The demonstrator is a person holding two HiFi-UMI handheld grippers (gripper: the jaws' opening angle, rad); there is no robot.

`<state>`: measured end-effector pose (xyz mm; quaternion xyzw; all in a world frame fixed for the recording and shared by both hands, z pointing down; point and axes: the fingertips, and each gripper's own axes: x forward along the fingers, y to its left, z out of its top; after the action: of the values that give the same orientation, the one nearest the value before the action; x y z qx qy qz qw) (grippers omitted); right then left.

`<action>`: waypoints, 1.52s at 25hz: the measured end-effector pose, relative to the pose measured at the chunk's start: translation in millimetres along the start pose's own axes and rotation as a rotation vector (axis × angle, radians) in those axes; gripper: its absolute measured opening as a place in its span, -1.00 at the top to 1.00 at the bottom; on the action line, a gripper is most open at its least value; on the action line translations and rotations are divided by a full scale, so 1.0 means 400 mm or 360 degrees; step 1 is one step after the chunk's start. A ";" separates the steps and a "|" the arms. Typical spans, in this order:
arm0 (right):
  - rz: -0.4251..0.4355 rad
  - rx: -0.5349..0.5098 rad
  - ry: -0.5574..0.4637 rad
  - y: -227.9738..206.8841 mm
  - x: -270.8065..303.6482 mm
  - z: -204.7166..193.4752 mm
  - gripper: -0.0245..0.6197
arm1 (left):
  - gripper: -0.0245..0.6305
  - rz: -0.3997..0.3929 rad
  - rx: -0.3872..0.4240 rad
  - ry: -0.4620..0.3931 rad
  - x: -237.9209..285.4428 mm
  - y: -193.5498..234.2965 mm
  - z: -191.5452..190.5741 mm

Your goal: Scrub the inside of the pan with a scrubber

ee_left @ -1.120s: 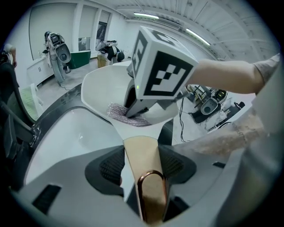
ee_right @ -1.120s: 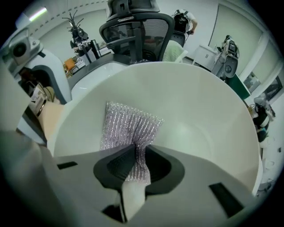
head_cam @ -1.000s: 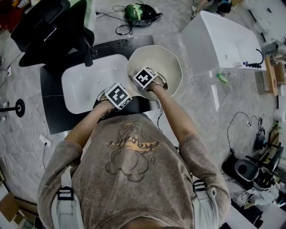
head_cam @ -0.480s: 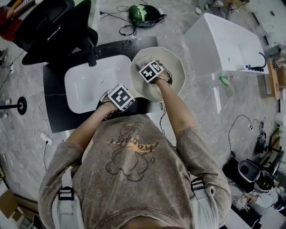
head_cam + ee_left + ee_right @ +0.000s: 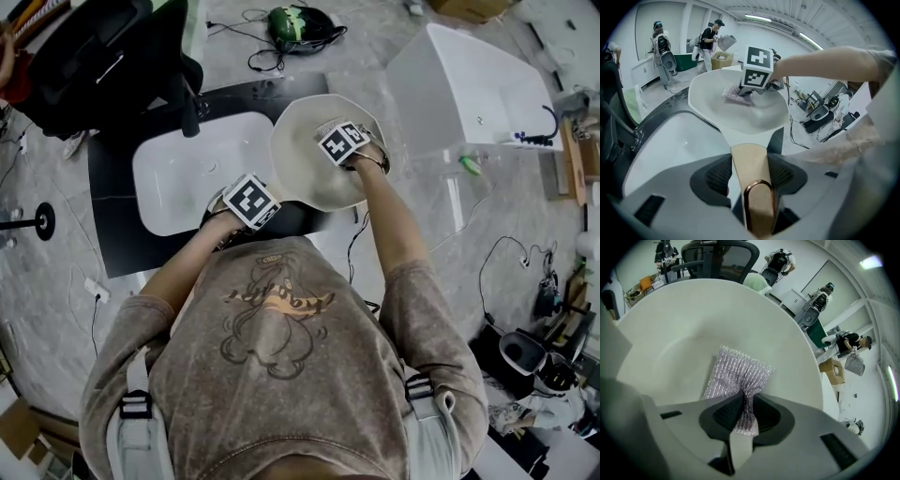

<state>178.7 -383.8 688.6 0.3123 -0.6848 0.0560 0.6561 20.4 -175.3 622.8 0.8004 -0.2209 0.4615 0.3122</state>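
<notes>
The right tool (image 5: 743,411) had swept rightward across the pan (image 5: 292,141), dragging the silvery scrubber (image 5: 738,373) along the inner wall with its jaws pinched shut on one bunched end. The left tool (image 5: 750,176) had stayed put, clamped on the tan handle (image 5: 749,157). That grip likely steadied the pan beside the sink (image 5: 187,178) on the table (image 5: 112,234).

A white basin (image 5: 178,178) sits in a black countertop (image 5: 117,239), with a black office chair (image 5: 98,56) just behind it. A white tub (image 5: 469,89) stands alongside (a green-and-black device (image 5: 298,22) lies on the floor (image 5: 422,216) beyond).
</notes>
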 end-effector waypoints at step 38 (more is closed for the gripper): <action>0.0778 0.0694 -0.0395 0.342 -0.133 0.126 0.69 | 0.17 0.0013 0.0022 0.0058 -0.001 -0.002 -0.002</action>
<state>63.7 -280.0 677.7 0.2762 -0.7858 0.3180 0.4529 20.2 -173.9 622.5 0.7931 -0.2151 0.4789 0.3087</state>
